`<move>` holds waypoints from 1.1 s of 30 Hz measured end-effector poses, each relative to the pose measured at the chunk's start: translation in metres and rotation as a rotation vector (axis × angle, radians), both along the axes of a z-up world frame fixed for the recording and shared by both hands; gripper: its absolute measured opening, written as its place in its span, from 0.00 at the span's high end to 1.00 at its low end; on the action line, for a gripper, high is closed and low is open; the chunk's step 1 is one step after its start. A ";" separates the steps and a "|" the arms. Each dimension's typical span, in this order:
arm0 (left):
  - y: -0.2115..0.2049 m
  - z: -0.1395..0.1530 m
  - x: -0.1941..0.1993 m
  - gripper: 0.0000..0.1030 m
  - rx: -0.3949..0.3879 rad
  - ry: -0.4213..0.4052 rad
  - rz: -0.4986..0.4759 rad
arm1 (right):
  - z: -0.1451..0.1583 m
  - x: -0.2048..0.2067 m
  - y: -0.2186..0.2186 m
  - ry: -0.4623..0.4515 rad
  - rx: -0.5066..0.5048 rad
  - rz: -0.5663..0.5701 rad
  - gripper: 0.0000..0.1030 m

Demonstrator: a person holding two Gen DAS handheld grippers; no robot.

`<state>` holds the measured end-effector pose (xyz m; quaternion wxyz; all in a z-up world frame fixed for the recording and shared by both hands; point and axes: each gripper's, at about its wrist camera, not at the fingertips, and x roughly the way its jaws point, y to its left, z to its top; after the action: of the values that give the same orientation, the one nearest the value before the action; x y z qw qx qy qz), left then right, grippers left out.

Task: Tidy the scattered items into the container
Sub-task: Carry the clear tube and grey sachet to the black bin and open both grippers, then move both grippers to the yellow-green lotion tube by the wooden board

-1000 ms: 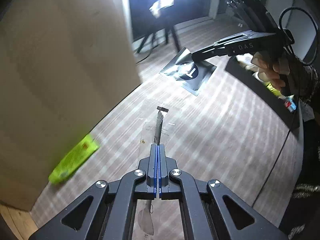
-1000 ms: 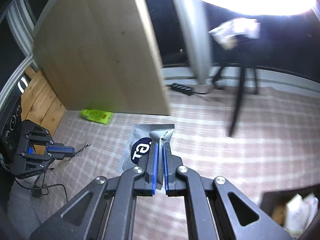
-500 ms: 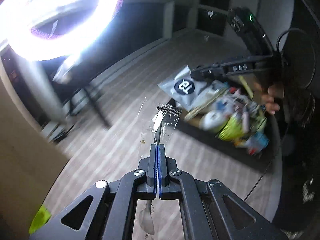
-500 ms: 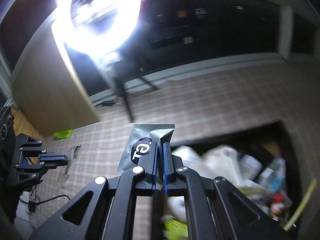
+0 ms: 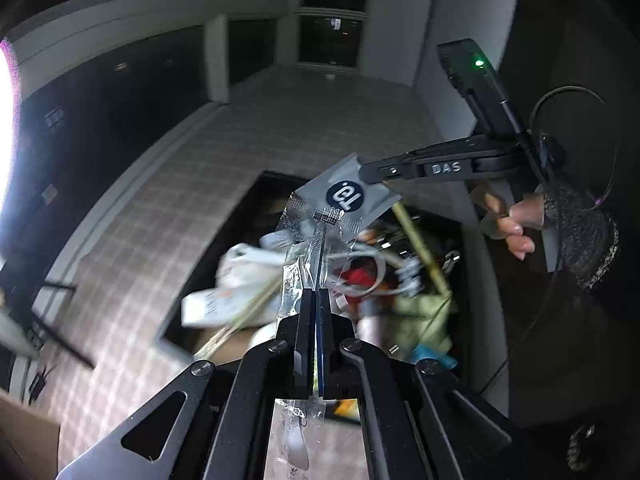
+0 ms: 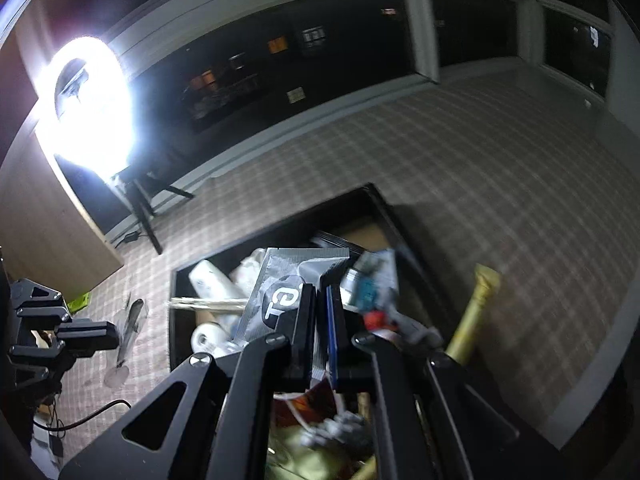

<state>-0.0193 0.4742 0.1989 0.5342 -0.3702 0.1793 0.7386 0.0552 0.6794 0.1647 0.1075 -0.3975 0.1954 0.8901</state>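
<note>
Black container point(image 6: 384, 204) at frame centre, crammed with white bottles point(image 6: 210, 278), a red piece point(image 5: 358, 278) and other blurred clutter. Left gripper point(image 5: 316, 300): jaws shut tight on a clear sleeve holding a comb-like tool point(image 5: 320, 236), hanging over the container. Right gripper point(image 6: 320, 292): jaws pinched on a grey sachet point(image 6: 288, 276), above the container too. Checked carpet floor point(image 6: 500, 152); ring light point(image 6: 94, 104) upper left; dark windows point(image 6: 280, 52) behind.

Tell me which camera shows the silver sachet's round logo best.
The left wrist view: the silver sachet hangs unobstructed from the right gripper, its dark round logo whole. In the right wrist view, that gripper's fingers cover part of the logo.
</note>
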 end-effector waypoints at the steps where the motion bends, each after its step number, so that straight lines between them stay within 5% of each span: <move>1: 0.010 0.001 0.005 1.00 0.000 0.002 -0.016 | -0.001 0.003 0.004 -0.003 0.000 -0.007 0.95; 4: 0.033 0.001 0.011 0.97 0.007 -0.022 -0.035 | -0.003 0.012 0.009 -0.001 -0.004 0.006 0.92; 5: 0.041 -0.001 0.011 0.88 -0.001 -0.034 -0.026 | -0.005 0.012 0.010 -0.011 -0.007 0.012 0.89; 7: 0.049 -0.003 0.009 0.64 -0.029 -0.045 0.012 | -0.005 0.017 0.012 -0.028 -0.001 -0.025 0.52; 9: 0.046 -0.004 0.009 0.65 -0.012 -0.046 0.016 | 0.000 0.020 0.010 0.001 0.030 -0.042 0.40; 21: -0.017 -0.011 0.000 0.65 -0.039 0.001 0.124 | 0.002 -0.011 -0.026 0.009 -0.009 0.075 0.40; 33: -0.195 -0.037 -0.047 0.65 -0.094 0.011 0.457 | 0.005 -0.111 -0.166 -0.016 0.026 0.425 0.40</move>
<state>-0.0663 0.2795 0.1616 0.3341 -0.4215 0.1281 0.8333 -0.0561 0.5131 0.1697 -0.0758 -0.4354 0.0950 0.8920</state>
